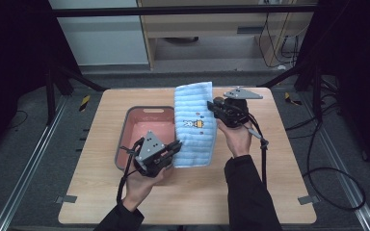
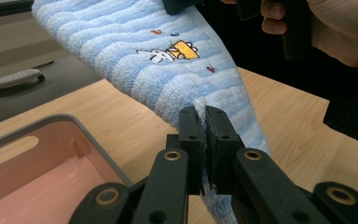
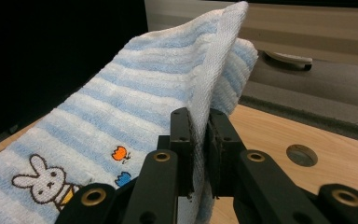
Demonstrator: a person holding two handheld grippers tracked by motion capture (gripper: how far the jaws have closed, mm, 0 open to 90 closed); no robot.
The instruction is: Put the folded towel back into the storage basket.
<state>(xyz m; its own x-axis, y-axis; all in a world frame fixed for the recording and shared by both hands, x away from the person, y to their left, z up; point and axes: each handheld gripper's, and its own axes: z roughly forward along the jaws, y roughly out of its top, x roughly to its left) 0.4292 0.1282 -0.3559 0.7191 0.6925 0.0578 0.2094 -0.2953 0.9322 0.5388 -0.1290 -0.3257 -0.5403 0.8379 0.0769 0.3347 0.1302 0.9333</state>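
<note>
Grey-rimmed pink bin (image 1: pixel 139 115) on the left half of the wooden table (image 1: pixel 270 192). Left gripper (image 1: pixel 176 148), jaws pinching the near edge of the blue striped towel (image 1: pixel 194 125). The towel, embroidered with a rabbit, hangs lifted above the table beside the bin. Right gripper (image 1: pixel 213 107), jaws clamped on the towel's right edge, toward its far end.
</note>
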